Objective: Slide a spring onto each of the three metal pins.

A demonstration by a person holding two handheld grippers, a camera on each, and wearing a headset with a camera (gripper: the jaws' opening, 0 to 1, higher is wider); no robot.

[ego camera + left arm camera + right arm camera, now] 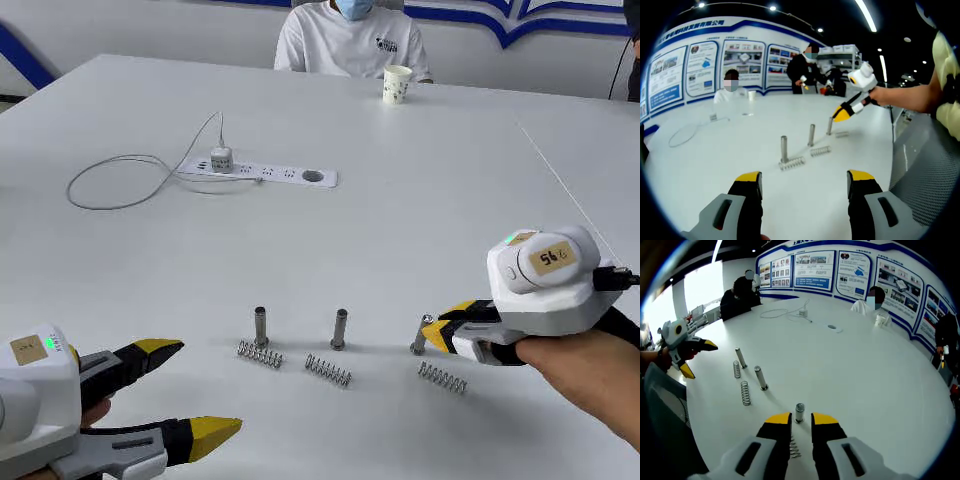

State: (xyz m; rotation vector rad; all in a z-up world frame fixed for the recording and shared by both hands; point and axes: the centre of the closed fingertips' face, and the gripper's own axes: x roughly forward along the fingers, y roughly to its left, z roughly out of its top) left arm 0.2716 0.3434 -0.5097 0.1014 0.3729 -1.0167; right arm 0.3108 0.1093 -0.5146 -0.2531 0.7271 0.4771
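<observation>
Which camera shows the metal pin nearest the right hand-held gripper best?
The right gripper view: the metal pin stands close and centred, at the tips of the right hand-held gripper. The head view has it partly hidden behind that gripper; the left gripper view shows it small and far.

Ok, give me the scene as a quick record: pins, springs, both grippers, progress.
pins: three, upright in a row: left pin, middle pin, right pin
springs: lying flat on the table, one on the near side of each pin: left spring, middle spring, right spring
left gripper: open, holding nothing, left of the row
right gripper: jaws slightly apart, tips at the right pin; contact unclear
progress: no spring on a pin yet
other: power strip, cup
</observation>
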